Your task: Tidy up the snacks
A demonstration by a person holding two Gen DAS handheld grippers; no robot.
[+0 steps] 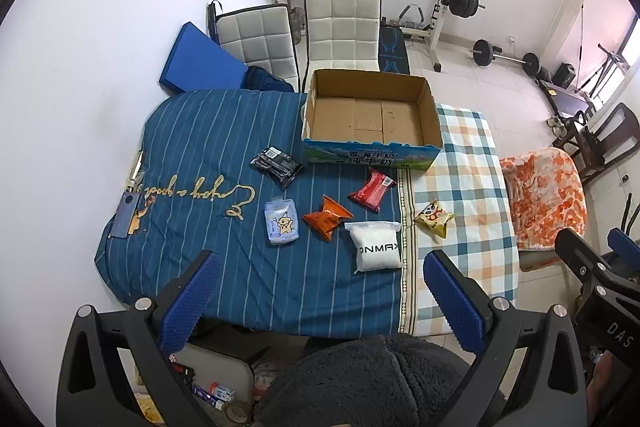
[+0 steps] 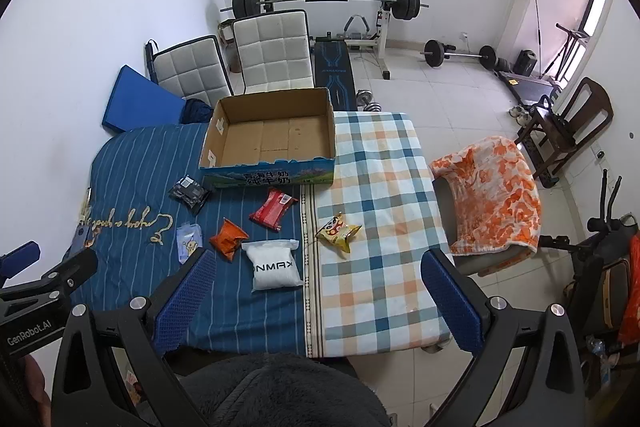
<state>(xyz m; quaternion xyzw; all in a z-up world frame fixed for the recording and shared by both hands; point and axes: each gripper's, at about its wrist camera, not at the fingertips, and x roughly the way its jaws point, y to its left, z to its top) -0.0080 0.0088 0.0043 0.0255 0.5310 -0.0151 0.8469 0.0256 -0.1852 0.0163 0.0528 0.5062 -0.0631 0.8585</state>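
An open, empty cardboard box (image 1: 370, 115) (image 2: 276, 135) stands at the far side of the cloth-covered table. In front of it lie several snack packets: a black one (image 1: 277, 164) (image 2: 189, 193), a red one (image 1: 373, 189) (image 2: 273, 209), an orange one (image 1: 328, 217) (image 2: 228, 238), a pale blue one (image 1: 282, 221) (image 2: 188, 241), a white pouch (image 1: 378, 246) (image 2: 274, 264) and a yellow one (image 1: 433, 217) (image 2: 338, 232). My left gripper (image 1: 320, 259) hovers open above the table's near edge, nothing between its fingers. My right gripper (image 2: 320, 259) is open too, empty, over the near edge.
The table wears a blue striped cloth (image 1: 208, 147) and a checked cloth (image 2: 380, 195). A phone (image 1: 125, 214) lies at the left edge. Two white chairs (image 1: 342, 31) stand behind, a seat with an orange blanket (image 2: 492, 191) to the right, gym gear beyond.
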